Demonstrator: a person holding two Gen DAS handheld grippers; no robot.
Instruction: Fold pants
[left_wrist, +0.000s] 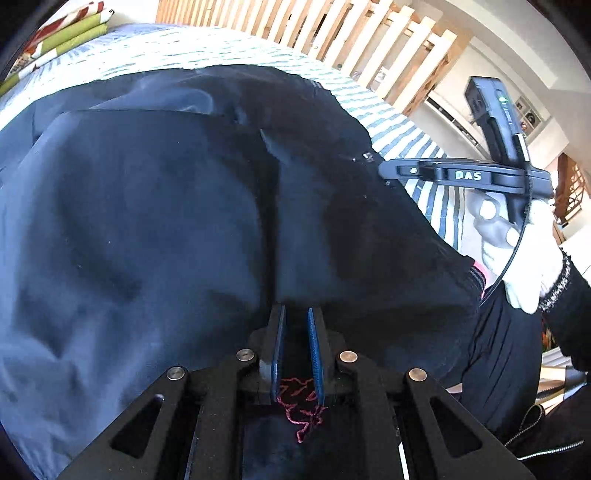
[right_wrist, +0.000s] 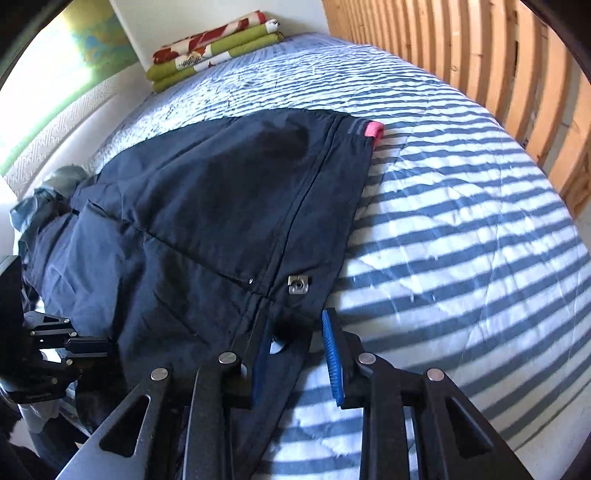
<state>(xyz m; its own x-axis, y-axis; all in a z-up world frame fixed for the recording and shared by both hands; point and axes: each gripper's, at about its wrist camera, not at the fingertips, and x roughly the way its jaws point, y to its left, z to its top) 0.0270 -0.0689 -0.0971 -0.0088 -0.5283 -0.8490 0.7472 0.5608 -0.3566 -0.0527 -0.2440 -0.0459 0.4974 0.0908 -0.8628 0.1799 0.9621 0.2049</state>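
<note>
Item: dark navy pants (right_wrist: 207, 206), lying spread on the striped bedspread (right_wrist: 461, 229), reaching from the near edge of the bed toward its middle; a pink tab (right_wrist: 373, 131) is showing at the far hem, a metal clasp (right_wrist: 298, 285) near the near end.

Left gripper (left_wrist: 295, 347): the blue pads are sitting narrowly apart with dark cloth and a red stitched mark (left_wrist: 301, 406) lying between them; whether they are pinching it I cannot tell.

Right gripper (right_wrist: 301, 354): jaws are standing apart astride the pants' right edge, not closed on it. A gloved hand (left_wrist: 517, 251) is working its handle.

Also present: folded green and red linens (right_wrist: 218, 48) at the far corner; wooden railing (right_wrist: 480, 55) beyond the right edge.

Step, as judged: taking hold of the near end for a fold. Next move is calling for the right jaws closing on the edge, then both ends lifting together.
</note>
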